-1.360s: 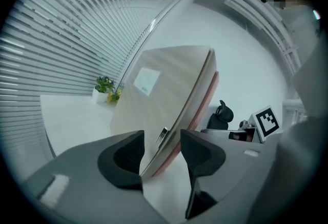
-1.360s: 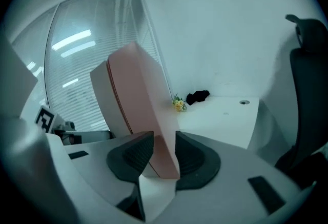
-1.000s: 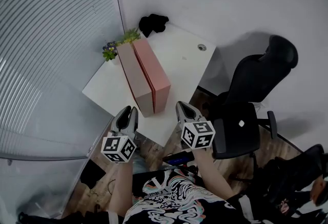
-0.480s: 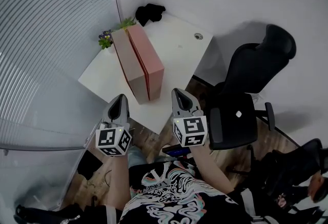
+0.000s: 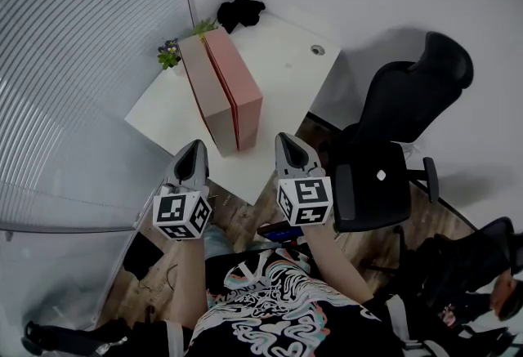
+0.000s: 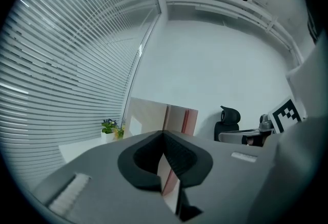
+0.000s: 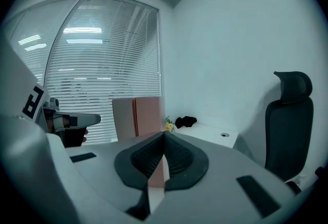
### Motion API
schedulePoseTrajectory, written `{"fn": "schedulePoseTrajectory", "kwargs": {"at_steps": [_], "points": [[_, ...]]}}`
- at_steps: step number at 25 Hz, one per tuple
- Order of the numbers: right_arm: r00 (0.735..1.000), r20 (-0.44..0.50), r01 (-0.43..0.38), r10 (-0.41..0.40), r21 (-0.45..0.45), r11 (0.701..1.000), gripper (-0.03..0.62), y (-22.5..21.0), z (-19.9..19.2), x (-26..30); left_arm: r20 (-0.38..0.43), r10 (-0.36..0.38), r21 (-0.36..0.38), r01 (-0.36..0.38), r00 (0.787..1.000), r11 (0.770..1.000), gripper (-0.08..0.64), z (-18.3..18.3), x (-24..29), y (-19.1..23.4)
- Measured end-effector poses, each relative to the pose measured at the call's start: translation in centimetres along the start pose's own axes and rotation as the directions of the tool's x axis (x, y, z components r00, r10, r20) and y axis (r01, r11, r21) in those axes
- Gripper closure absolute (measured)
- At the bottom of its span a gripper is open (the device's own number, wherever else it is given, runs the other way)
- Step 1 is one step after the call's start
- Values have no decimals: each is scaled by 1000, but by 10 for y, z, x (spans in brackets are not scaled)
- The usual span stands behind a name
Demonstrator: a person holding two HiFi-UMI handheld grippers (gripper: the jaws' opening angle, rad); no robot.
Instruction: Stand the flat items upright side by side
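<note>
- Two flat boxes (image 5: 239, 90) stand upright, touching, on the table (image 5: 282, 69).
- Left gripper (image 5: 196, 149) and right gripper (image 5: 284, 140), both closed and empty, hover beside the table's near edge.

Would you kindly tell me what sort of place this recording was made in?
Most likely a corner of an office: a white desk with a cable grommet, a black swivel chair beside it, and slatted blinds along the glass wall at the left.
</note>
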State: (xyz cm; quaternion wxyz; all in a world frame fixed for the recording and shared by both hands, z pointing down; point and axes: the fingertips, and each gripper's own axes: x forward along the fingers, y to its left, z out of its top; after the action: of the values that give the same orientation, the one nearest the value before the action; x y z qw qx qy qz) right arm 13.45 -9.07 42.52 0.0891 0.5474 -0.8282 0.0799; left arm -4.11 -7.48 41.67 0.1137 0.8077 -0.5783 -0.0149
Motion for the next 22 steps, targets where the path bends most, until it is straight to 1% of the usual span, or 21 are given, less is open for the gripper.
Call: {"fn": "schedulePoseTrajectory", "kwargs": {"at_steps": [15, 22], "points": [[1000, -4, 6, -6, -3, 1000, 592, 3, -4, 2, -13, 7, -19, -7, 1000, 1000, 561, -10, 3, 7], [1000, 2, -2, 2, 17, 1000, 591, 3, -6, 2, -26, 11, -17, -11, 1000, 1000, 561, -16, 5, 7]]}}
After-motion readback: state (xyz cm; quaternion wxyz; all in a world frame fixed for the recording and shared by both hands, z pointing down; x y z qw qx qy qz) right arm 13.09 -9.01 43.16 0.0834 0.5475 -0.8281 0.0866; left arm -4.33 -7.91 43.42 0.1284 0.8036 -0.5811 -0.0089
